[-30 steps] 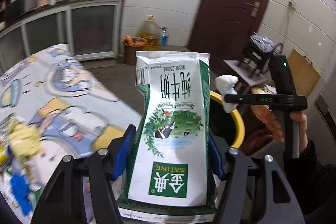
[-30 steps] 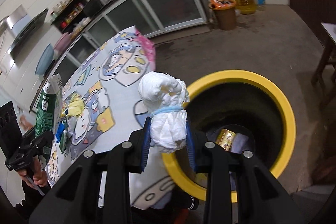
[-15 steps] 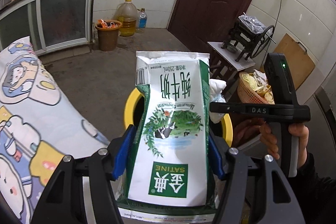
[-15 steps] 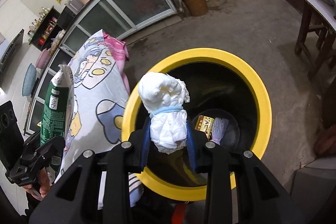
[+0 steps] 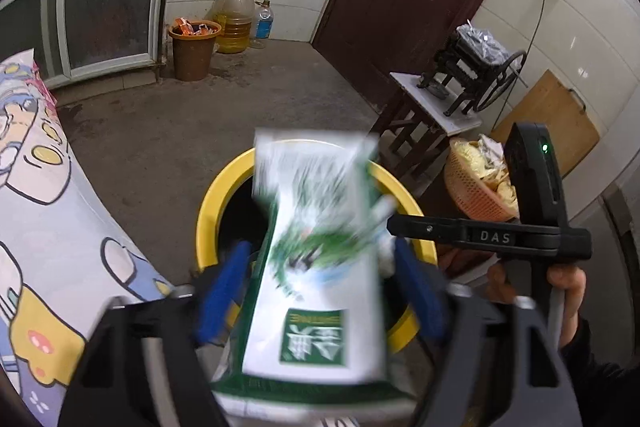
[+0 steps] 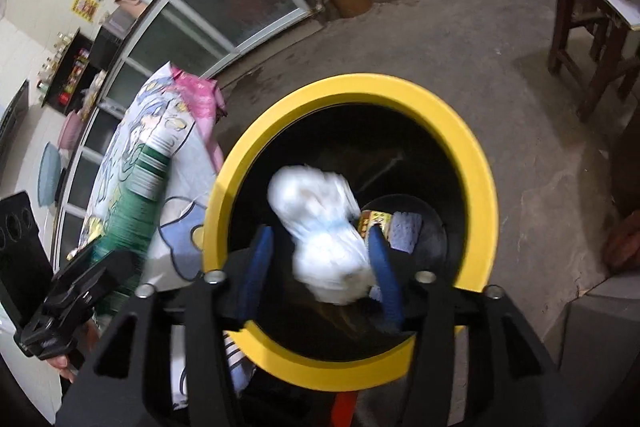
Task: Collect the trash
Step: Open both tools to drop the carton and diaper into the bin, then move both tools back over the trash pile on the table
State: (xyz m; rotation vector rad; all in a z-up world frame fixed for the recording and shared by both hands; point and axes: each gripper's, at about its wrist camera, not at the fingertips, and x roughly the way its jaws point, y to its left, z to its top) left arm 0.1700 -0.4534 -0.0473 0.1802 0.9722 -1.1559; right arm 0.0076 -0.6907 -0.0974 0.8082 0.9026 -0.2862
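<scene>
In the left wrist view, my left gripper (image 5: 318, 291) stands open, its blue pads apart from the blurred green-and-white milk carton (image 5: 320, 263), which tips toward the yellow-rimmed black bin (image 5: 208, 215). In the right wrist view, my right gripper (image 6: 320, 271) is open above the bin (image 6: 476, 163). The blurred white tissue wad (image 6: 320, 227) sits loose between its pads, over the bin's mouth. A gold wrapper (image 6: 374, 221) and a pale cloth (image 6: 406, 229) lie on the bin's bottom. The right gripper also shows in the left wrist view (image 5: 404, 227), and the carton shows in the right wrist view (image 6: 132, 211).
The table with a cartoon-print cloth (image 5: 44, 239) is left of the bin. A brown bucket (image 5: 194, 53), oil jug (image 5: 234, 21) and glass-door cabinet (image 5: 108, 15) stand at the back. A stool with a black machine (image 5: 436, 107) and an orange basket (image 5: 478, 191) are right.
Both grippers have opened over the bin. The carton and the tissue wad have come loose and blur as they drop. Both grippers moved closer to the bin.
</scene>
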